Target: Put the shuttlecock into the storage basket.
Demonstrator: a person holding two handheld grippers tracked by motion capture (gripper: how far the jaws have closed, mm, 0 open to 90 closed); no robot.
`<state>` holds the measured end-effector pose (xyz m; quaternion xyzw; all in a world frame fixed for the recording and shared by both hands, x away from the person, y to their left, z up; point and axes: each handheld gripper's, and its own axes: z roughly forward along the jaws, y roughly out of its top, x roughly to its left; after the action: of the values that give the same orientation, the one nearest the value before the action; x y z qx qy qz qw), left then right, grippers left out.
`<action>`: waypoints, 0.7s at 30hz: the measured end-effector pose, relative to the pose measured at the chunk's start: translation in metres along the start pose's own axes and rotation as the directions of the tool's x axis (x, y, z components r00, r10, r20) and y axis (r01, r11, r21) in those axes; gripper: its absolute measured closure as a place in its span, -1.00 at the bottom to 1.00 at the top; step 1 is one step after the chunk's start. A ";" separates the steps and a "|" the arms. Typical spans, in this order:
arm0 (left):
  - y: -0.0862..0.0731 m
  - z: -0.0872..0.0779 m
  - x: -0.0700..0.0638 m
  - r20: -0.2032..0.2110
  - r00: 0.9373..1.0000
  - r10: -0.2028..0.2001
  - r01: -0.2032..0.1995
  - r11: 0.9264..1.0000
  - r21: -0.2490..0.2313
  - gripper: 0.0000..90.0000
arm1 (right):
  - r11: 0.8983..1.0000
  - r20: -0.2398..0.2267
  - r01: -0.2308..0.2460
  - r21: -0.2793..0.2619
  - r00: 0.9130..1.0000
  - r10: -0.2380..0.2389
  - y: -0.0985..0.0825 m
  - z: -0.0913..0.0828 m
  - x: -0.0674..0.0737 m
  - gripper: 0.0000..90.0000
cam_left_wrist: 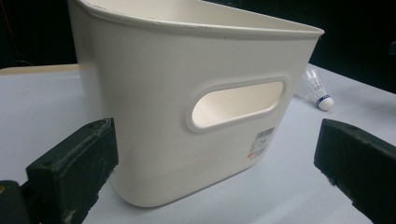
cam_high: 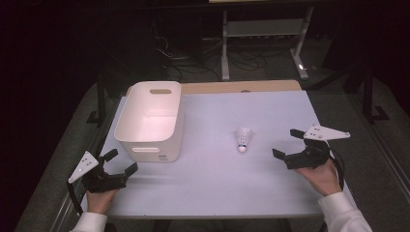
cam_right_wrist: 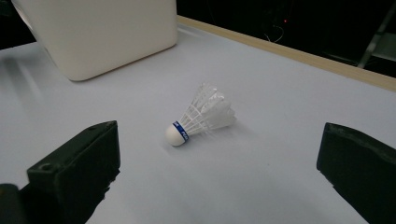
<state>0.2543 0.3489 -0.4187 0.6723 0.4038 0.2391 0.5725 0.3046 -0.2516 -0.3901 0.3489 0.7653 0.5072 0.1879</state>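
There is 1 shuttlecock (cam_high: pixel 243 139) lying on its side on the white table (cam_high: pixel 222 188), a bit right of the middle, with its round cork tip pointing toward the person. There is 1 white bin (cam_high: pixel 150 121) sitting on the left part of the table, near the far left corner, and it is well apart from the shuttlecock. There are 2 grippers. The right gripper (cam_high: pixel 289 144) is resting just to the right of the shuttlecock, near the right edge of the table, and its jaws are spread wide with nothing in them. In the right gripper view the shuttlecock (cam_right_wrist: pixel 201 116) is lying between the 2 jaws but farther out, not touching them. The left gripper (cam_high: pixel 121 162) is waiting by the near left corner, just in front of the bin, and its jaws are also spread wide and holding nothing. Lots of bare table is lying between the 2 grippers and along the near edge.
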 end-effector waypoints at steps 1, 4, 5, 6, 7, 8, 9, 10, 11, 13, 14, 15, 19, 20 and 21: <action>0.000 0.000 0.000 0.001 1.000 -0.001 0.001 1.000 -0.001 -1.00 | 1.000 0.000 -0.001 0.002 1.000 0.001 0.001 0.001 0.000 -1.00; 0.000 0.000 0.000 0.001 1.000 0.003 -0.003 1.000 0.001 -1.00 | 1.000 -0.004 0.001 0.003 1.000 -0.001 0.003 0.001 0.000 -1.00; 0.000 0.000 0.000 0.003 1.000 0.002 -0.002 1.000 -0.001 -1.00 | 1.000 -0.004 -0.002 0.007 1.000 0.002 0.004 0.002 0.000 -1.00; 0.000 0.000 0.000 0.002 1.000 0.002 -0.002 1.000 0.000 -1.00 | 1.000 -0.004 -0.002 0.007 1.000 0.002 0.004 0.002 0.000 -1.00; 0.000 0.000 0.000 0.001 1.000 0.002 -0.002 1.000 0.002 -1.00 | 1.000 -0.005 0.004 0.006 1.000 -0.004 0.005 0.003 -0.001 -1.00; 0.000 0.000 0.000 0.001 1.000 0.002 -0.002 1.000 0.001 -1.00 | 1.000 -0.004 0.006 0.009 1.000 -0.006 0.006 0.004 -0.001 -1.00; 0.000 0.000 0.000 0.001 1.000 0.000 0.000 1.000 0.000 -1.00 | 1.000 -0.006 0.000 0.020 1.000 0.000 0.007 0.004 0.000 -1.00; 0.000 0.000 0.000 0.001 1.000 0.003 -0.003 1.000 0.001 -1.00 | 1.000 -0.006 0.000 0.020 1.000 0.000 0.007 0.004 0.000 -1.00; 0.000 0.000 0.000 0.001 1.000 0.002 -0.002 1.000 0.001 -1.00 | 1.000 -0.005 0.009 0.019 1.000 -0.009 0.008 0.005 -0.001 -1.00; 0.000 0.000 0.000 0.002 1.000 0.004 -0.004 1.000 0.002 -1.00 | 1.000 -0.004 0.014 0.022 1.000 -0.014 0.010 0.007 -0.001 -1.00; 0.000 0.000 0.000 0.001 1.000 0.001 -0.001 1.000 0.001 -1.00 | 1.000 -0.003 0.010 0.026 1.000 -0.010 0.011 0.007 -0.002 -1.00; 0.000 0.000 0.000 0.001 1.000 0.000 0.000 1.000 -0.001 -1.00 | 1.000 -0.004 0.011 0.024 1.000 -0.011 0.011 0.008 -0.002 -1.00; 0.000 0.000 0.000 0.002 1.000 0.001 -0.001 1.000 0.001 -1.00 | 0.999 -0.001 -0.002 0.038 1.000 0.002 0.011 0.011 -0.004 -1.00; 0.000 0.000 -0.001 0.004 1.000 0.000 0.000 1.000 0.001 -1.00 | 0.999 -0.001 0.002 0.037 1.000 -0.002 0.011 0.012 -0.005 -1.00; 0.000 0.000 0.000 0.003 1.000 0.003 -0.003 1.000 0.001 -1.00 | 0.999 0.000 0.001 0.038 1.000 -0.001 0.011 0.013 -0.005 -1.00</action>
<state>0.2545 0.3484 -0.4185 0.6738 0.4019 0.2386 0.5723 0.3201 -0.2448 -0.3858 0.3519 0.7751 0.4923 0.1815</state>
